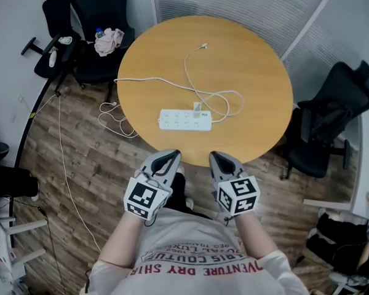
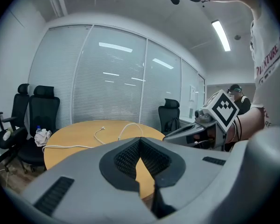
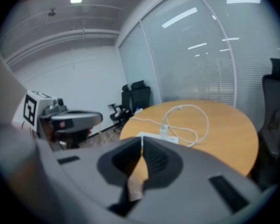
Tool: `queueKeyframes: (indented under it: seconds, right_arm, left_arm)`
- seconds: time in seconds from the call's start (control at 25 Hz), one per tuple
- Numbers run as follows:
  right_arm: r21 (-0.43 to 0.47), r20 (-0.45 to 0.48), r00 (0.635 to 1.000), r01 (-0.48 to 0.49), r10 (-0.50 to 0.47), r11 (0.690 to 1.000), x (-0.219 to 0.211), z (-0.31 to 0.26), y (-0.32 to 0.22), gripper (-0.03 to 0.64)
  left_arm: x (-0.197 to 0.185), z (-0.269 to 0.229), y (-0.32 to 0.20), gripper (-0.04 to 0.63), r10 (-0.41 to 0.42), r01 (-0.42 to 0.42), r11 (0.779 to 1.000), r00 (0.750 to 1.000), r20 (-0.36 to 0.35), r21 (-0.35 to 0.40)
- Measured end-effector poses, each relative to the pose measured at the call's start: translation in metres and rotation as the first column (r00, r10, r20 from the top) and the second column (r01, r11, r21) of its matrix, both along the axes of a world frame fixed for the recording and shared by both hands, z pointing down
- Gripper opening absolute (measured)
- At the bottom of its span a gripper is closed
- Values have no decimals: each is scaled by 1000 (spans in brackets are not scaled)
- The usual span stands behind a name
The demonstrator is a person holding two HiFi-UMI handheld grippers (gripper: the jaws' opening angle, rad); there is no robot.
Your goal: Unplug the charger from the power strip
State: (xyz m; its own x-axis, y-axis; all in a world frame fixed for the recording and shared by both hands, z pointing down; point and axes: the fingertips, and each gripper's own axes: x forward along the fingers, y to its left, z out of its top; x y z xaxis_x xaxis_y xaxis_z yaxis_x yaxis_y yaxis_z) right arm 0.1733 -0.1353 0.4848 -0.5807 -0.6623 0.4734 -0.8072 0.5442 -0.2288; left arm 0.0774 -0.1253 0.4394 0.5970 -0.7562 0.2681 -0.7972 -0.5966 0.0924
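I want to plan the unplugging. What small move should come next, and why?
Probably reach the right gripper forward toward the charger while opening its jaws. It and the left gripper hover shut and empty at the near edge of the table, short of the power strip, where the charger sits plugged in.

Head view high, steeply down on table (image 1: pixel 246 60), gripper views low off its near edge, facing across it, all three share the tabletop.
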Motion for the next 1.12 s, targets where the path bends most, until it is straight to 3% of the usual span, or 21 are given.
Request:
queueKeyframes:
  seconds: [0.2,0.56,0.96,1.12]
  right_arm:
    - [-23,-53,999,-7,6,1000,-8,21,-46,29]
    - [-118,-106,993,-61,49,991,-21,72,-110,29]
    - [-250,-204,978,-97,46,963,-33,137,-140,33]
    - [-281,-227,974,-82,17,956,-39,149,-151,153]
  left_arm:
    - [-6,24,-55,34,20,-19,1000,1000,0,-22]
    - [-15,103,-127,34,135,-123,989,976,168,-80]
    - [-15,189,-158,34,259,-203,944,945,201,-261]
    - [-11,200,-168,34,262,-197,931,946,189,-306]
